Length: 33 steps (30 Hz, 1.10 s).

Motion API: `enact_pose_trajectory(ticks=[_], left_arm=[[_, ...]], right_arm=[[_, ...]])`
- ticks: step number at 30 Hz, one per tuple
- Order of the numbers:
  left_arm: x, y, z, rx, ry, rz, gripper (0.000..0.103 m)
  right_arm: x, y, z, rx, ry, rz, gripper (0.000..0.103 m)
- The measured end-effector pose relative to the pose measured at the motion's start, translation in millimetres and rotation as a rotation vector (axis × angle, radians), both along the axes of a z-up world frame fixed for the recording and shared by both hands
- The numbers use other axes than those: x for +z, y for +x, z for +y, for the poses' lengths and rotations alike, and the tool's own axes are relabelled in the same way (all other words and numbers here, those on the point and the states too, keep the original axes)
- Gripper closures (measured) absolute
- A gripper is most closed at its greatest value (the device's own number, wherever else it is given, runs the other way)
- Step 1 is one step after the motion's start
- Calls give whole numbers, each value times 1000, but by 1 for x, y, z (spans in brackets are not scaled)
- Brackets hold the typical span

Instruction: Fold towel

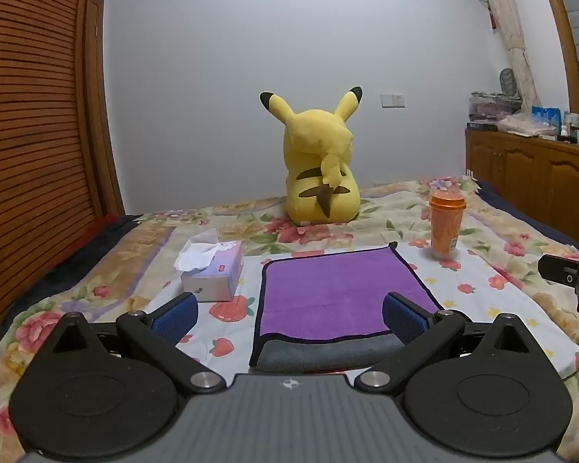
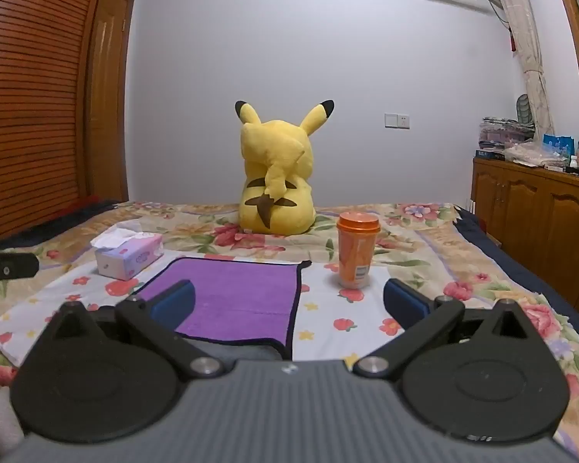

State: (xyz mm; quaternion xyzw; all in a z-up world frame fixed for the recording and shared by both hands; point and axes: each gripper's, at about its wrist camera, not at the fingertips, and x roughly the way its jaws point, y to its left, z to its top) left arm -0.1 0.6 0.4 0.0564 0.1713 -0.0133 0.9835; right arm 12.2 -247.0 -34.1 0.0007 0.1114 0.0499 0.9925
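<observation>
A purple towel [image 1: 339, 293] with dark edging lies flat on the flowered bedspread; its near edge is turned up and shows a grey underside [image 1: 328, 355]. It also shows in the right wrist view [image 2: 235, 297]. My left gripper [image 1: 289, 314] is open and empty, just short of the towel's near edge, its fingers straddling the left part. My right gripper [image 2: 289, 301] is open and empty over the towel's near right corner. The right gripper's body shows at the right edge of the left view [image 1: 571, 277].
A tissue box [image 1: 212, 270] stands left of the towel. An orange lidded cup [image 1: 446, 227] stands at its far right corner. A yellow plush toy [image 1: 320, 166] sits behind. A wooden cabinet [image 2: 540, 216] lines the right side, a slatted wooden wardrobe [image 1: 27, 115] the left.
</observation>
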Motion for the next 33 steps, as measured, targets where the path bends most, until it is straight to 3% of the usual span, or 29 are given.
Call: enact_pose_trajectory(ticks=[33], left_arm=[[2,-2,0,4,3,-27,0]], right_arm=[[-2,0,-9,-2,1,1,0]])
